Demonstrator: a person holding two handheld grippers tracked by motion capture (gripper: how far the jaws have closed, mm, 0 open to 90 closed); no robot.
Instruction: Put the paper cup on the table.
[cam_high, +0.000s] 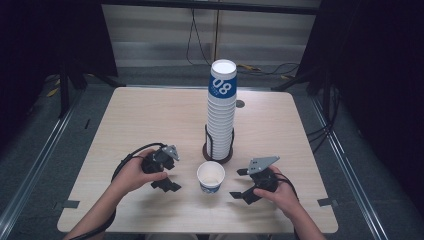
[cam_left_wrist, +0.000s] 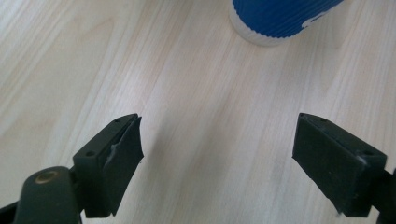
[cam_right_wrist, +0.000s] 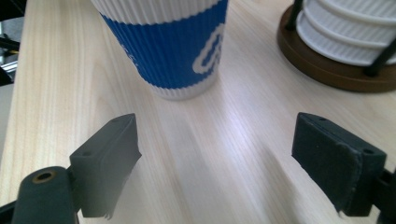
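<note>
- While both hands rest low on the pale wooden worktop (cam_high: 150, 115), a single paper cup (cam_high: 210, 176) stands upright and open-mouthed between them, near the front edge.
- The single cup is white inside with a blue ribbed sleeve; in the right gripper view (cam_right_wrist: 168, 42) it stands just ahead of the jaws, and in the left gripper view (cam_left_wrist: 280, 18) only its blue base shows at the top.
- The left tongs (cam_high: 167, 172) sit to the left of the cup, held by the person's left hand (cam_high: 132, 175); their jaws stand wide apart with bare wood between them and nothing in the grip.
- The right tongs (cam_high: 242, 184) sit to the right of the cup, held by the right hand (cam_high: 280, 192); their jaws too are spread wide and grip nothing.
- Behind the single cup, a tall stack of cups (cam_high: 221, 115) rises from a round dark brown holder (cam_high: 218, 154) with thin black upright rods, near the worktop's middle.
- The topmost cup of the stack carries a blue band with white figures.
- Neither pair of tongs touches the single cup.
</note>
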